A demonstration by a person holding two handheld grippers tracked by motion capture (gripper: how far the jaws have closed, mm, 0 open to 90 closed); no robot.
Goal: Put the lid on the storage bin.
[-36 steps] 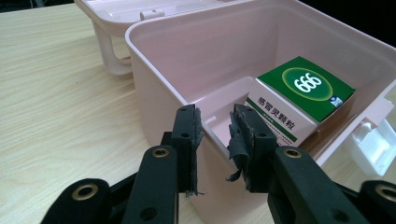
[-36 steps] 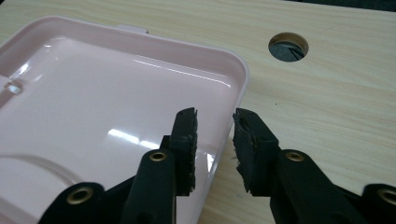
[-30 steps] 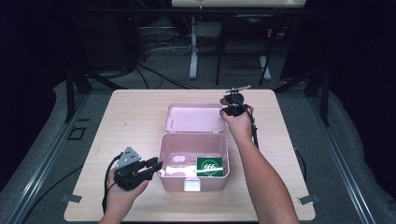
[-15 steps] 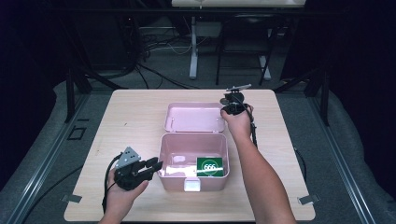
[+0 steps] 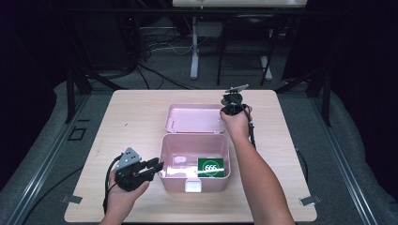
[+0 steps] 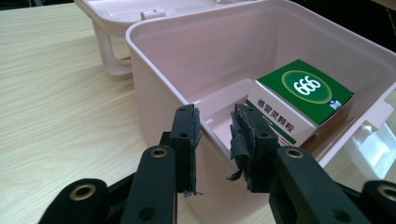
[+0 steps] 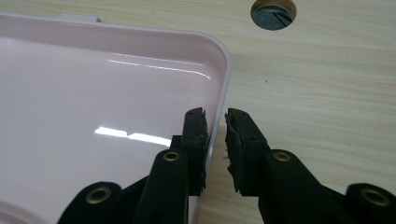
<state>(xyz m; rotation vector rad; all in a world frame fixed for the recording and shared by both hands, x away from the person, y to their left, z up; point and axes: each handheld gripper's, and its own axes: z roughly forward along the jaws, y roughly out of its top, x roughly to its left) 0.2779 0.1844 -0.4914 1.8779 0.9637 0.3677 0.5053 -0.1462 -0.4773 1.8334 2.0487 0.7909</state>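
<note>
Pink plastic storage box [image 5: 174,165] sits open near the middle of the wooden tabletop [image 5: 126,122], its hinged lid [image 5: 195,118] laid back flat on the far side. Inside the box, at its right end, lies a green and white medicine carton [image 5: 210,167] marked "666"; in the left gripper view the carton [image 6: 299,100] rests against the far wall with its green face up. Left tongs [image 5: 156,165] are at the box's left wall: the left gripper view shows the wall's rim [image 6: 187,100] passing between the two jaws, one pad outside and one inside, and the jaws clenched on that wall [image 6: 212,140]. Right tongs [image 5: 225,112] are at the right edge of the lid; in the right gripper view the lid rim [image 7: 215,126] runs between the jaws, the left pad against the rim, the right pad standing a little apart from it, so no grip on the lid at this moment. Right jaws have just been opening, with the lid edge between them. A white latch [image 5: 192,185] shows on the box's near face. A round cable hole [image 7: 273,13] in the tabletop is seen beyond the lid corner.
</note>
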